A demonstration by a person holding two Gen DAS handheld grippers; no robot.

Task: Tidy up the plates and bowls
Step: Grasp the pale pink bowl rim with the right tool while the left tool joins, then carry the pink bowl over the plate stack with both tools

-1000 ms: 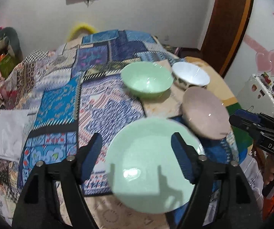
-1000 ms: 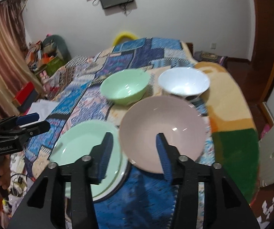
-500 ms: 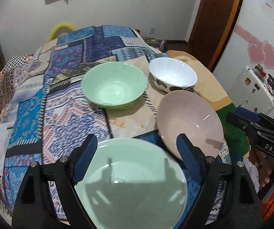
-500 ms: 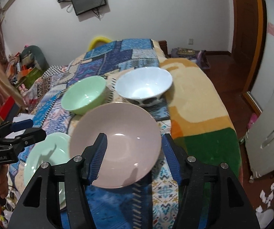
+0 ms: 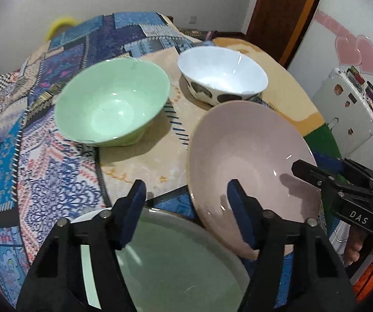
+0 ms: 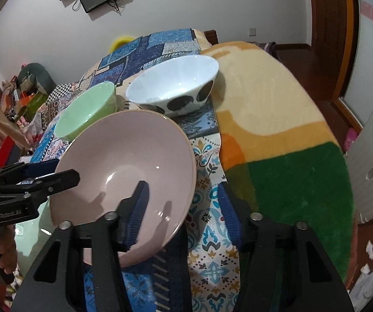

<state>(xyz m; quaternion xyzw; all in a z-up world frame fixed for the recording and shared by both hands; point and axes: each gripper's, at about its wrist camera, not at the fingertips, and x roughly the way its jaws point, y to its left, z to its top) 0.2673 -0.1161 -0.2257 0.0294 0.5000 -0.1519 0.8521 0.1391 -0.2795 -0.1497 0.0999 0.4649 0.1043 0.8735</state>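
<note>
Patchwork-quilted bed [image 5: 64, 156] filling the frame, glossy green bowl [image 5: 112, 106] and spotted white bowl [image 5: 223, 78] seen at centre, pink plate [image 6: 124, 176] tilted, rim between parted right tongs [image 6: 181, 213], "DAS" read on them at right edge, "GenRobot.AI" on left tongs [image 5: 186, 215], spread above green plate [image 5: 176, 265].

A bed [image 5: 64, 52] carries everything, spread with a blue patchwork quilt [image 5: 124, 30]. A tan, orange and green blanket [image 6: 277, 119] covers its right part. On the quilt stand a green bowl [image 5: 113, 104] and, just beside it to the right, a white bowl [image 5: 223, 76] with dark spots on its outer wall. Nearer the cameras sit a pink plate [image 5: 249, 166], tilted, and a green plate [image 5: 176, 265] low in the left wrist view; the pink plate's rim overlaps the green plate's edge. The white bowl stands just beyond the pink plate [image 6: 124, 171], at the seam between quilt and blanket.
</note>
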